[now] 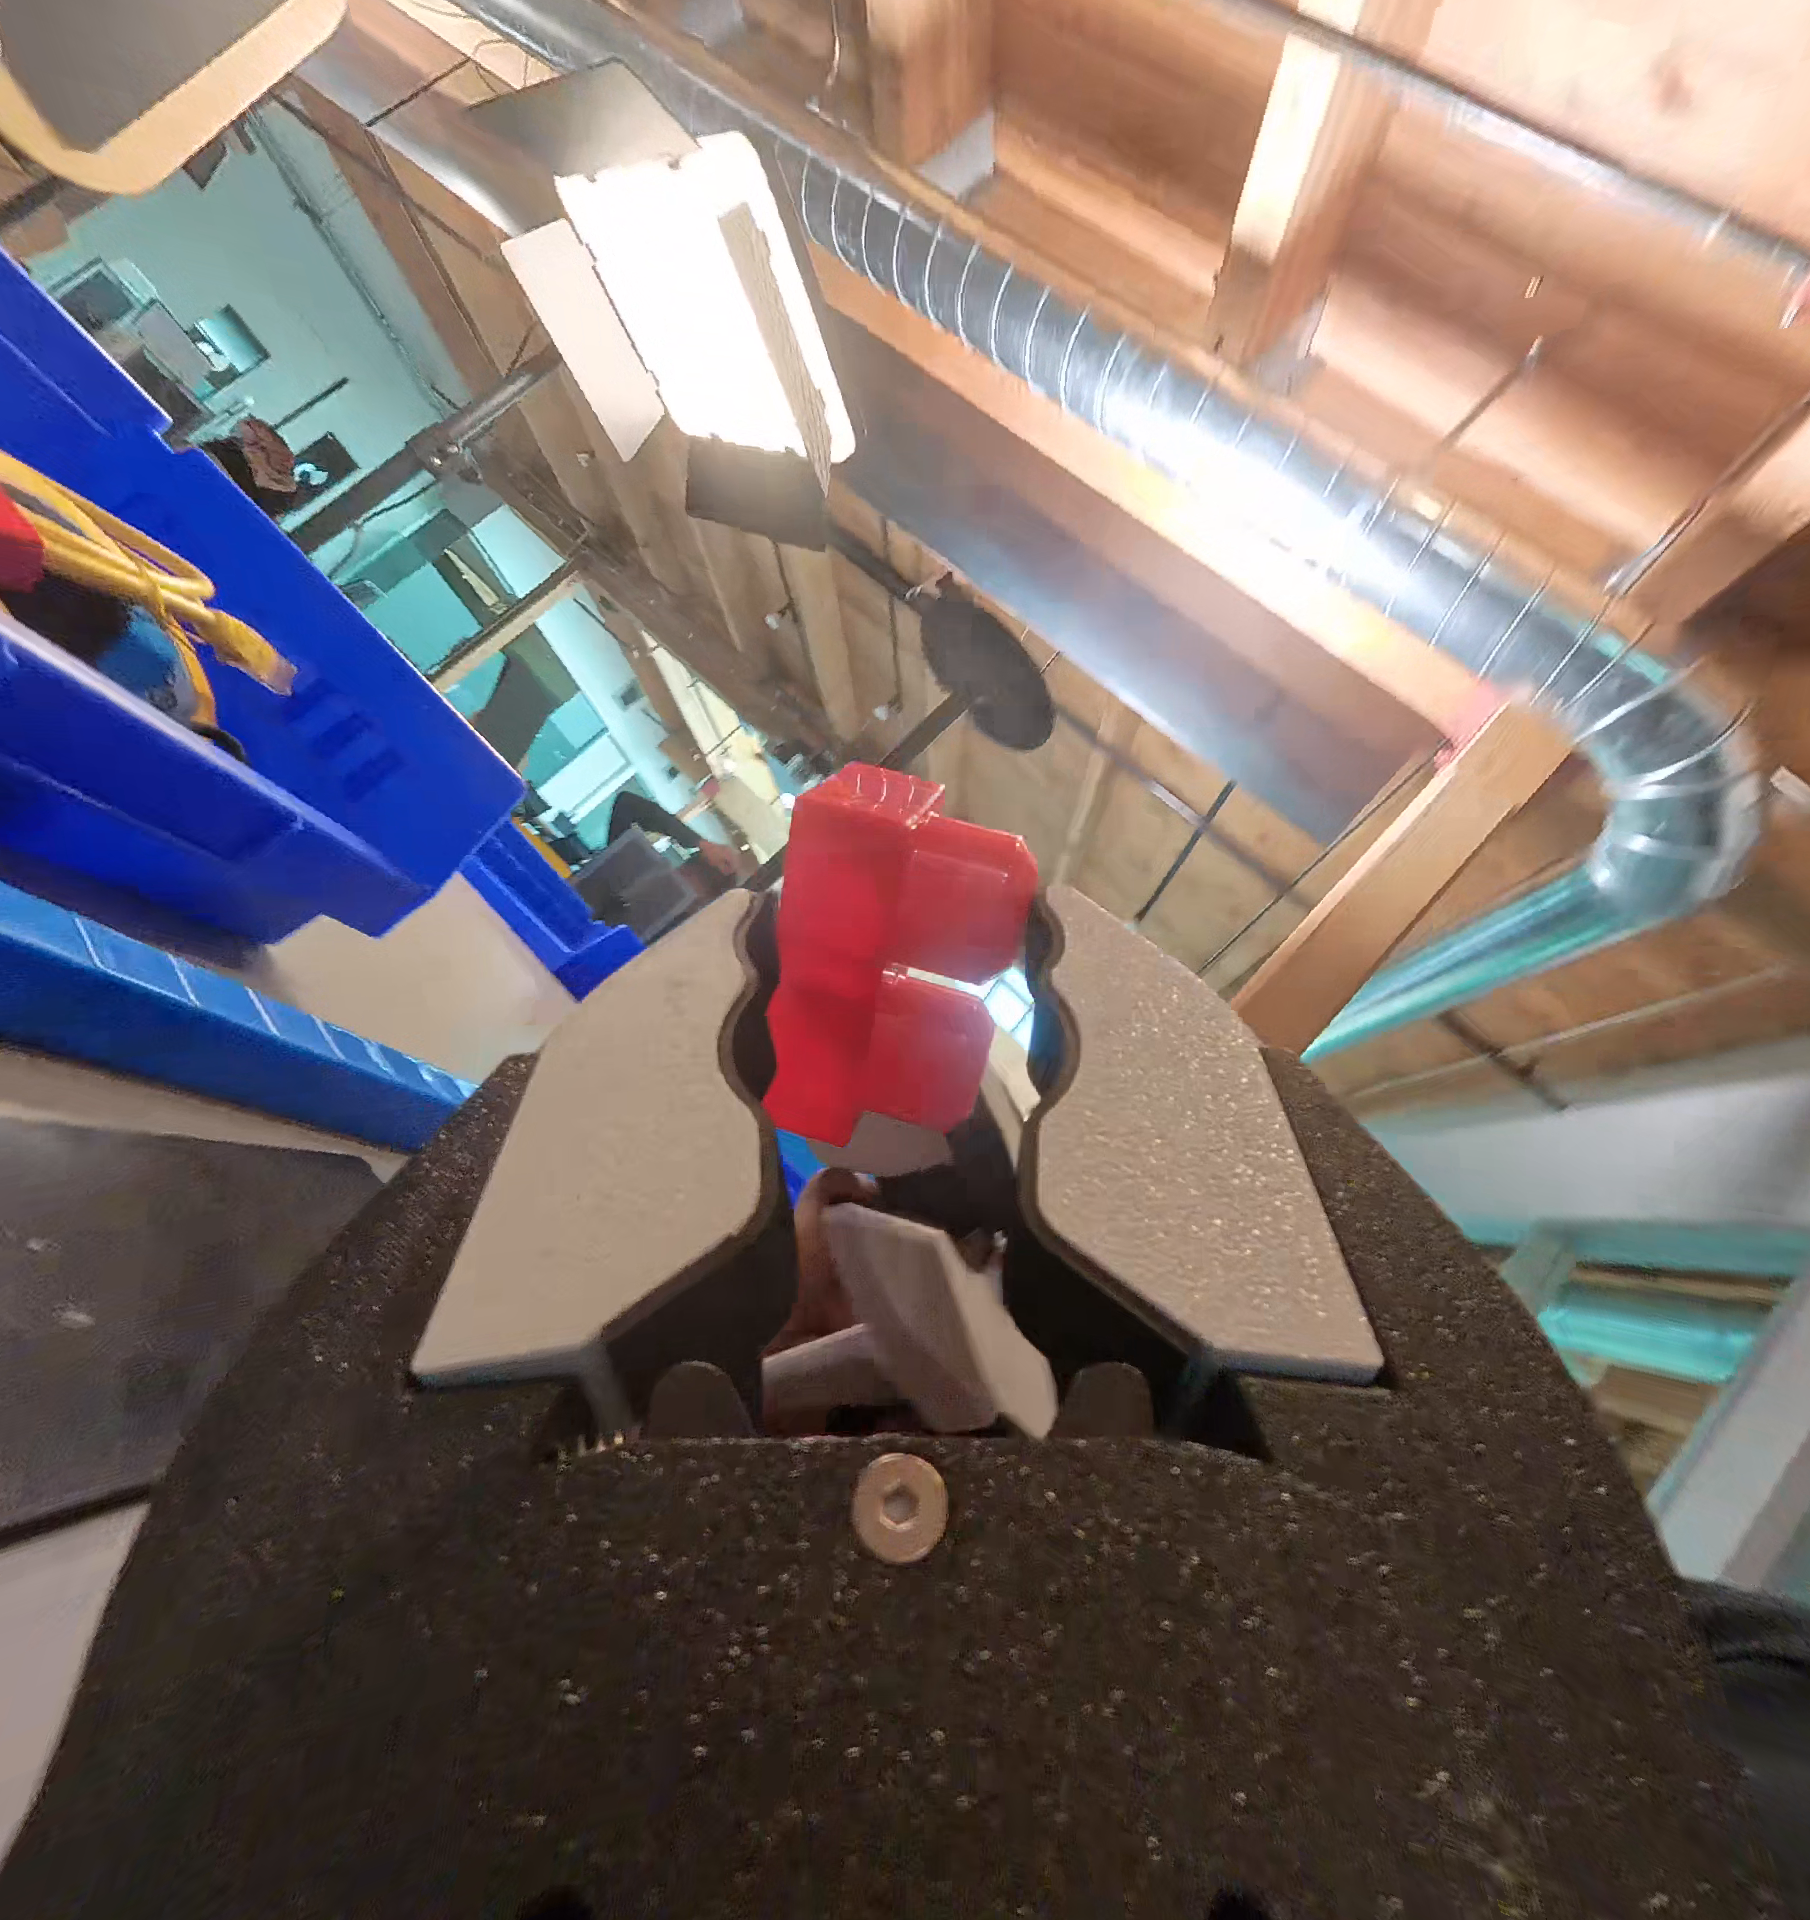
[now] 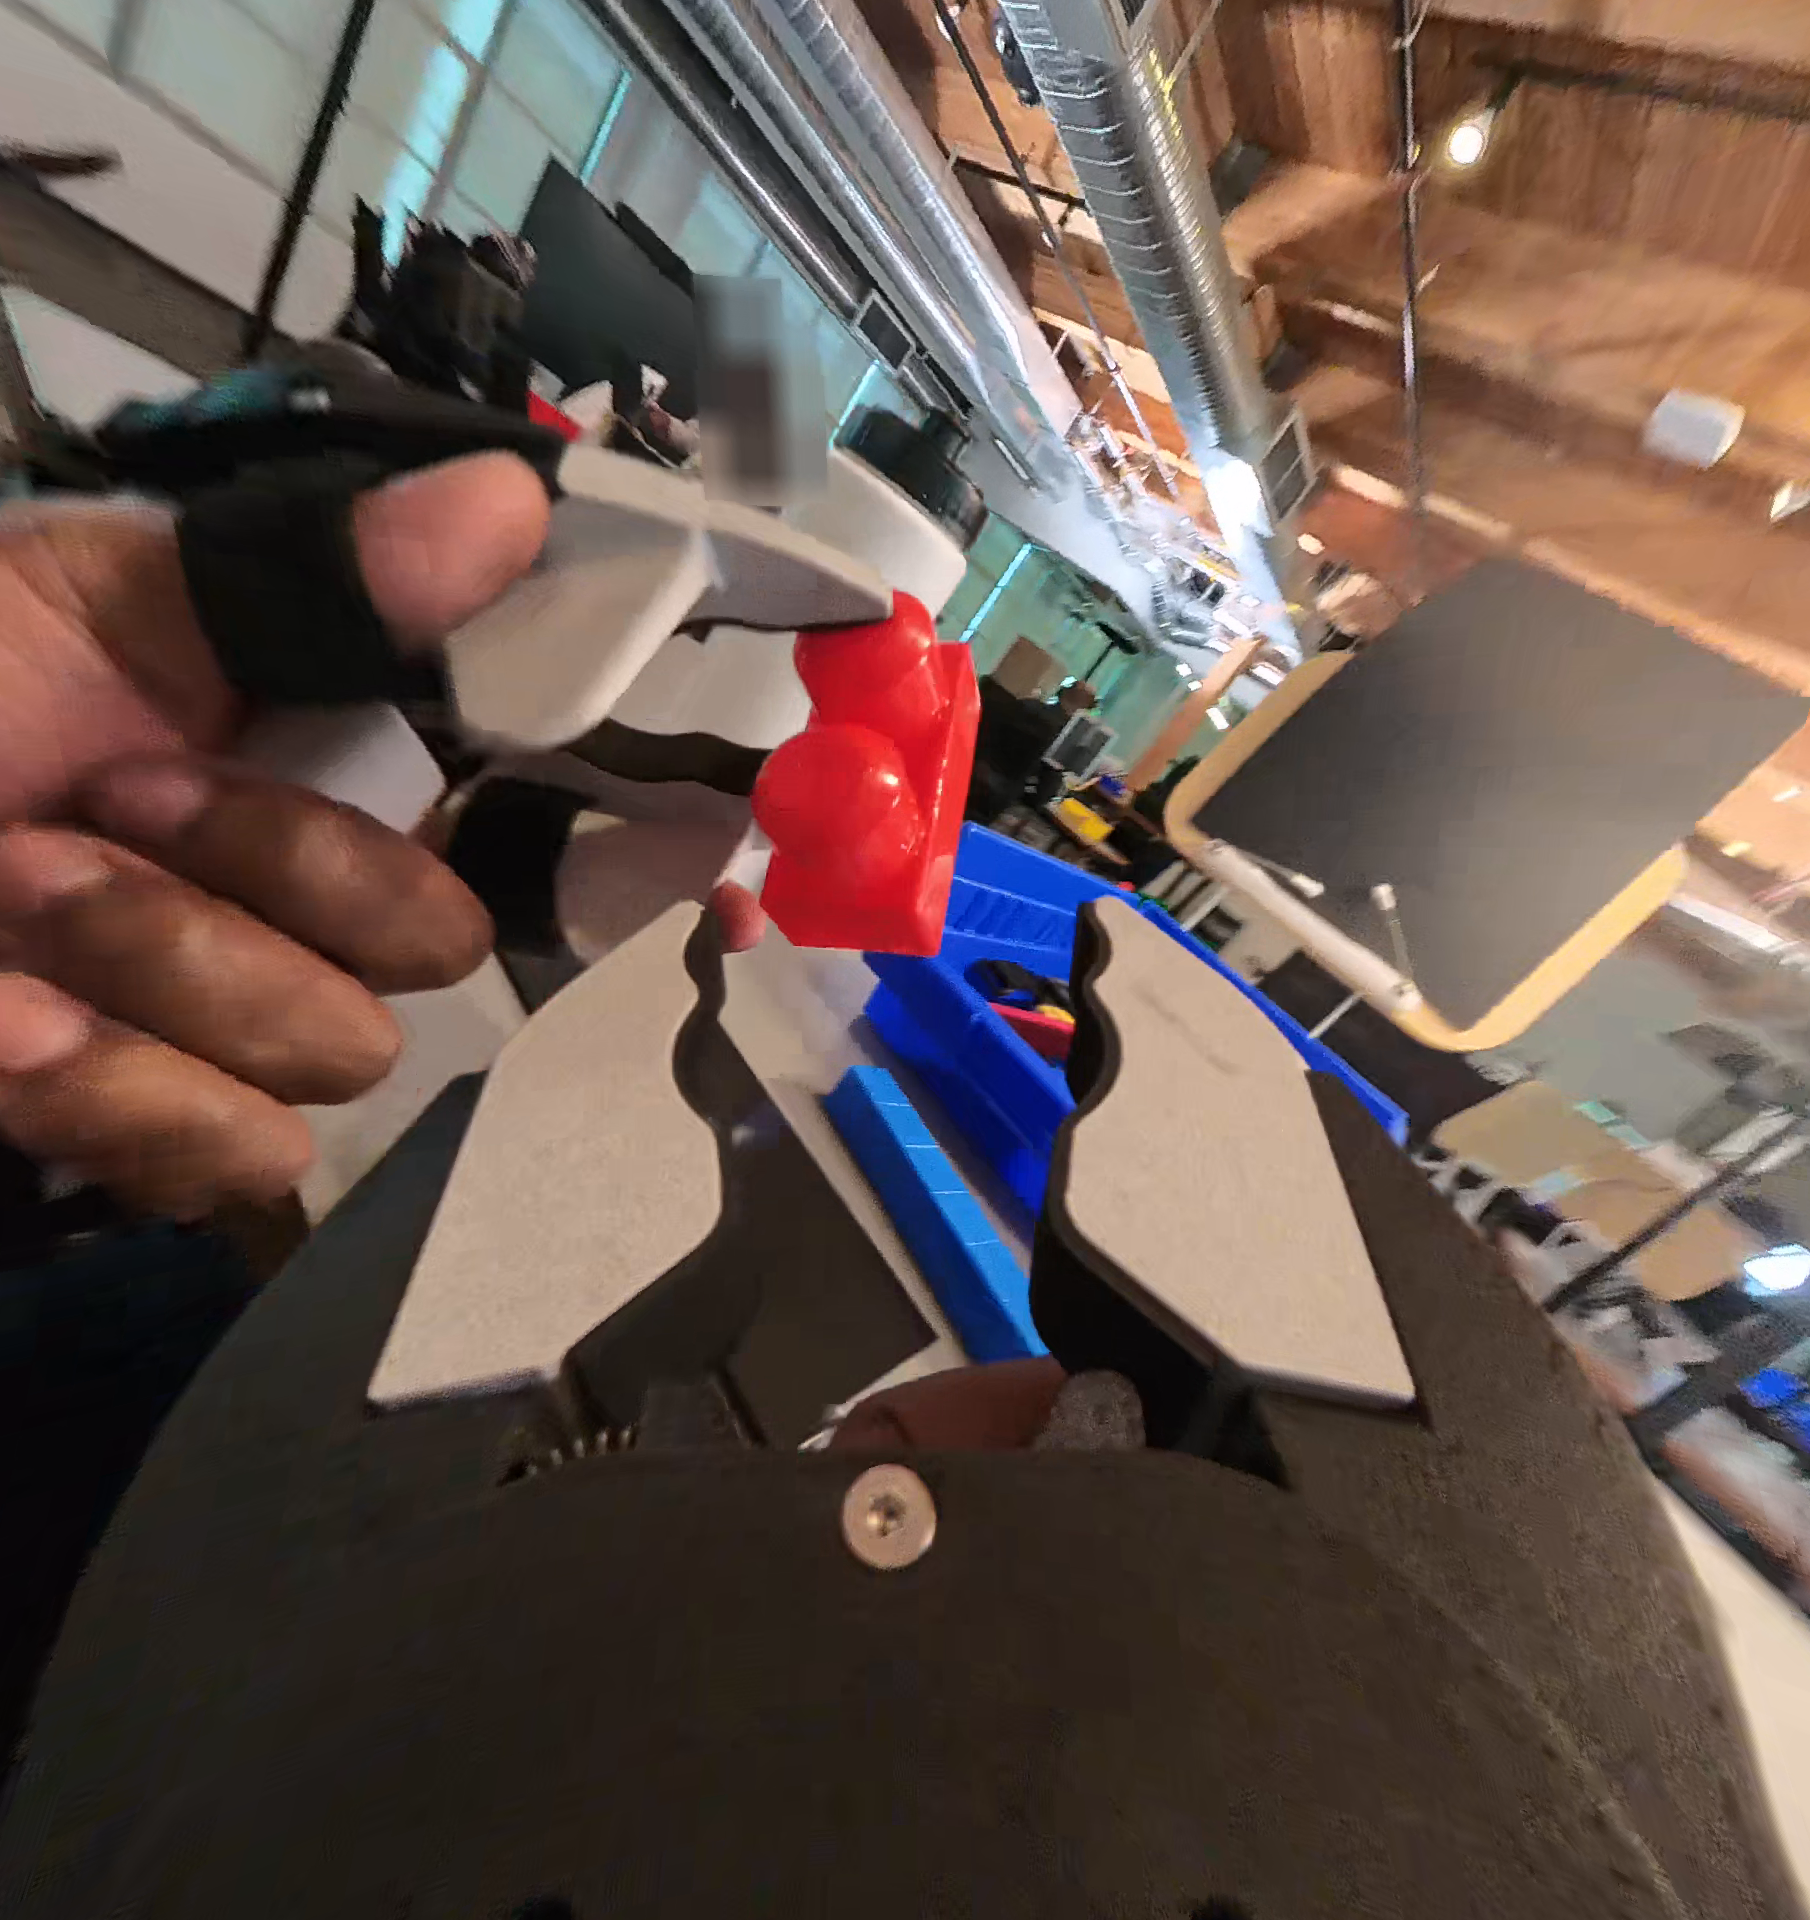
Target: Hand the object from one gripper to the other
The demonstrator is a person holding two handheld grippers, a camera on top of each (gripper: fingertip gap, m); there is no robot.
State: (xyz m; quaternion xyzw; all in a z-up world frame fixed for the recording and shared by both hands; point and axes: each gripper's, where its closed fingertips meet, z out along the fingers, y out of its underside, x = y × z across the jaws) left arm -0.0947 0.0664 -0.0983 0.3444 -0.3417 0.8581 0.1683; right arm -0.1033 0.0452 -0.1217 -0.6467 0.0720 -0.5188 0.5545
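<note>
left gripper (image 1: 896,935) clamping the red block (image 1: 885,966) between its grey fingers (image 1: 620,1132), both jaws pressing on the block's sides. block standing up out of the fingertips, its notched side facing the camera, the wooden ceiling and a silver duct (image 1: 1140,384) showing behind it. blue bins (image 1: 257,727) stacking at the left of the left wrist view, a yellow cable (image 1: 153,582) lying in one, a bright lamp (image 1: 703,301) hanging above. a grey finger of the other tool showing low between the left fingers, blurred.

in the right wrist view, right gripper (image 2: 896,935) gaping wide, jaws well apart and holding nothing. block (image 2: 870,779) sitting just above and beyond the right tool's left fingertip, near it but not touching, as far as can be told. block being pinched by the left gripper (image 2: 776,686) reaching in from the left, one grey finger on top and one below, two round studs pointing toward that tool. a hand (image 2: 153,779) wrapping the left tool's handle, a black strap across the thumb. blue bins (image 2: 994,987) lying beyond the open fingers, past the block. a dark board (image 2: 1483,790) with a pale wooden rim leaning at the right. background blurring, a mosaic patch sitting above the left tool.

block resting wholly in the left tool's grip, off the table, between the two tools.
</note>
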